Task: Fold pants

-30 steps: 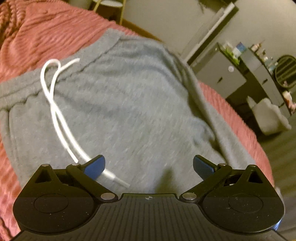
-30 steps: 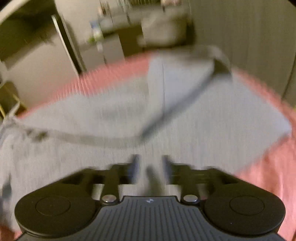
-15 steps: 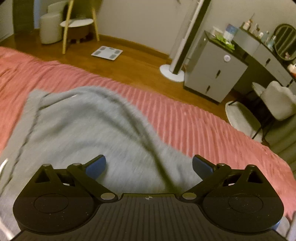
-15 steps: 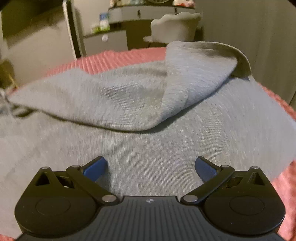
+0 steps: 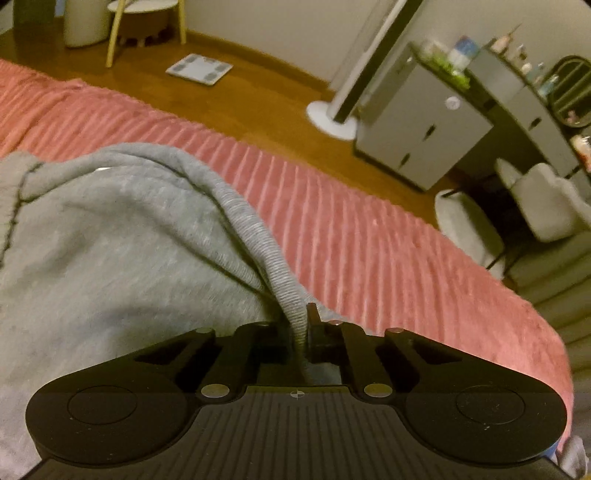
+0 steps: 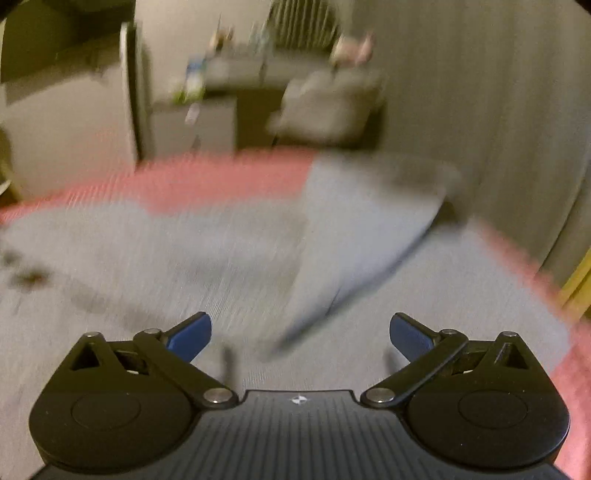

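Observation:
Grey sweatpants (image 5: pixel 110 240) lie on a pink ribbed bedspread (image 5: pixel 351 236). My left gripper (image 5: pixel 301 321) is shut on a ribbed edge of the pants (image 5: pixel 284 288), which rises into the jaws from the cloth below. In the blurred right wrist view the pants (image 6: pixel 184 258) spread across the bed with one part folded over (image 6: pixel 362 229). My right gripper (image 6: pixel 300 332) is open and empty just above the cloth, blue pads (image 6: pixel 192 332) wide apart.
The bed edge runs diagonally in the left wrist view, with wooden floor (image 5: pixel 240 103) beyond. A bathroom scale (image 5: pixel 199 68), a tower fan (image 5: pixel 343 110), a grey cabinet (image 5: pixel 421 140), a chair (image 5: pixel 546 210) and a stool (image 5: pixel 144 18) stand on the floor.
My left gripper has closed on the ribbed edge of the pants; it was open before. My right gripper, shut on cloth a second ago, has opened and is moving over the pants.

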{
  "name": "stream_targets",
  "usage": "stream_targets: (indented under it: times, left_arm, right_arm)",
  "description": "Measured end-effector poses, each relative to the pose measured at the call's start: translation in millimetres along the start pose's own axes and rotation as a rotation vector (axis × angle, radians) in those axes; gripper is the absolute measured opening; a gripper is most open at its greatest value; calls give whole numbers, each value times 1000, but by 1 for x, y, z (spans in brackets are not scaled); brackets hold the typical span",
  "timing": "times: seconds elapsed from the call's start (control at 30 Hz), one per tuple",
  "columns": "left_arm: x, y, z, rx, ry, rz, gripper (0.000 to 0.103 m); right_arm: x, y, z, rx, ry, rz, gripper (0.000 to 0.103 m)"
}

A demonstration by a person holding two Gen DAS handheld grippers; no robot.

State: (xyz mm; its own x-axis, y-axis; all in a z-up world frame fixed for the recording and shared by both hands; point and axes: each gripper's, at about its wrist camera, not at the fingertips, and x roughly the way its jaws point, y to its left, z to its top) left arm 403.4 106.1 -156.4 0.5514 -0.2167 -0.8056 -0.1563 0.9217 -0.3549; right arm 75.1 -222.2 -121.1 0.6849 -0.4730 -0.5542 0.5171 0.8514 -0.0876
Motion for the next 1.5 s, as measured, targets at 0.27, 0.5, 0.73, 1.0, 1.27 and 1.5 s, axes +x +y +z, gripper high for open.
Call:
stream_targets:
  times: [0.27,0.5,0.73,1.0,1.27,1.5]
  left_arm:
    - [-76,6,-36,26,-79,-86,7]
    - [-104,23,-51,8,-46,-79,7]
    - [-164,29,-62,35,-101,-144,7]
    - [-262,49,-145,128,-250,-213,4]
    - [-209,93,-183,71,-128,-44,34]
    - [-197,61,-114,124,-264,-43,91]
  right_arm:
    - [84,1,72,-40,34,-55,51]
    - [150,11,69,-94,250,-105,56]
    - [96,-63,101,141,129,-36,8]
    - [-13,-186,49,378,-41,-62,5]
    - [47,-208,-47,549,227,-29,9]
    - [51,-204,-48,574,220,-44,16]
